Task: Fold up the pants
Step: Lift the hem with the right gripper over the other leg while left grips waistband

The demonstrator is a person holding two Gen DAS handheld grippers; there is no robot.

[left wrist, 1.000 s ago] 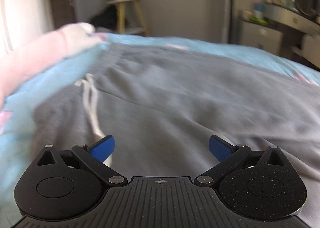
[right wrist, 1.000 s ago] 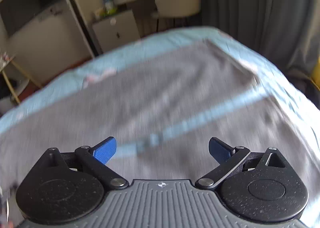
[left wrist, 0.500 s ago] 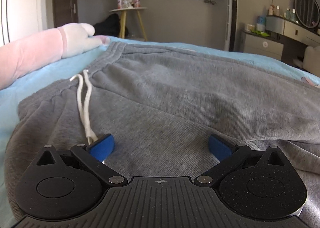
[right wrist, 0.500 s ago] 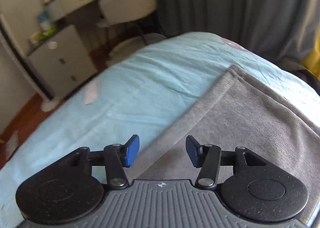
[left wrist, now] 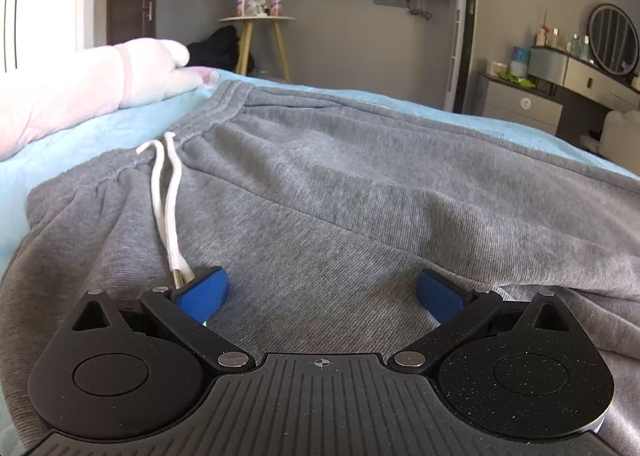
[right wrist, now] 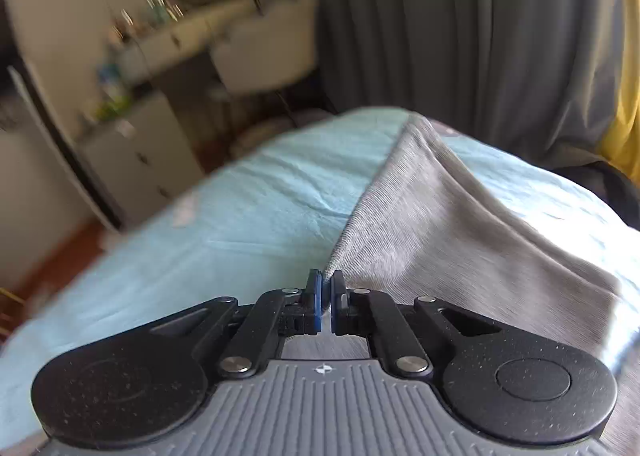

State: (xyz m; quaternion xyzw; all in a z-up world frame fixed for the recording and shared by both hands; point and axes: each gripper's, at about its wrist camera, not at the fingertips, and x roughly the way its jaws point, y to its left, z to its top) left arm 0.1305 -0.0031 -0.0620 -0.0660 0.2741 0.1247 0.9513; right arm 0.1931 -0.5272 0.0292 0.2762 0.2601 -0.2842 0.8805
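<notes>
Right hand-held gripper (right wrist: 327, 288) clamped on pants (right wrist: 440, 223) edge, angled downward

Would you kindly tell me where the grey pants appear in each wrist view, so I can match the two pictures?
Left wrist: the grey pants fill the middle and bottom, waistband and white drawstring at left.
Right wrist: a pants leg runs from centre to lower right, its edge pinched in the right gripper.
Shared landmark: the light blue bedsheet underneath.
</notes>
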